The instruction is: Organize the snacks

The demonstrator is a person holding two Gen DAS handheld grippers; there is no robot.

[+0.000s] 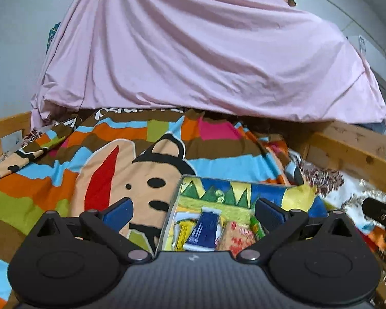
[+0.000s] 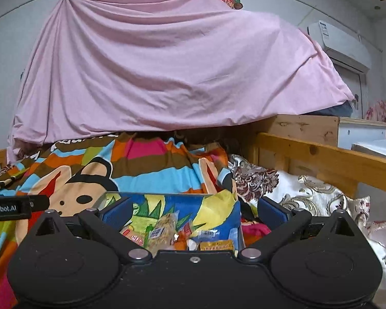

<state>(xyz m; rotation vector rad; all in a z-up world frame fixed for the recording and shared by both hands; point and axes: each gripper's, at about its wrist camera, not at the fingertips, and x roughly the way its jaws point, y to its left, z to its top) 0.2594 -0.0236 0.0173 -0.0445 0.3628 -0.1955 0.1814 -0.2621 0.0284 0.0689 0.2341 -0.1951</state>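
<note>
Both of my grippers hang low over the bed, each with its blue-padded fingers spread wide and nothing between them. My left gripper (image 1: pixel 191 209) looks down past the near left corner of a clear box (image 1: pixel 173 207), which sits on the striped cartoon blanket (image 1: pixel 110 159). Snacks lie loose in the box: a dark blue packet (image 1: pixel 204 228) near the middle, a yellow packet (image 1: pixel 182 234) just left of it, and a pale packet with red print (image 1: pixel 235 238) to its right. The left finger is over the blanket outside the box wall; the right finger is over the box.

My right gripper (image 2: pixel 194 212) faces the same box (image 2: pixel 104 198) from farther right. From this view I see a tan packet (image 2: pixel 163 228) standing tilted in the heap and a gold packet (image 2: pixel 216 245) lying flat near the close wall. The other packets are too jumbled for me to tell apart.

Right of the box lies a white floral cloth (image 2: pixel 308 193), then the wooden bed rail (image 2: pixel 329 159). A pink sheet (image 2: pixel 167 72) hangs across the far end of the bed, and an air conditioner (image 2: pixel 339 43) is mounted on the wall at the upper right.
</note>
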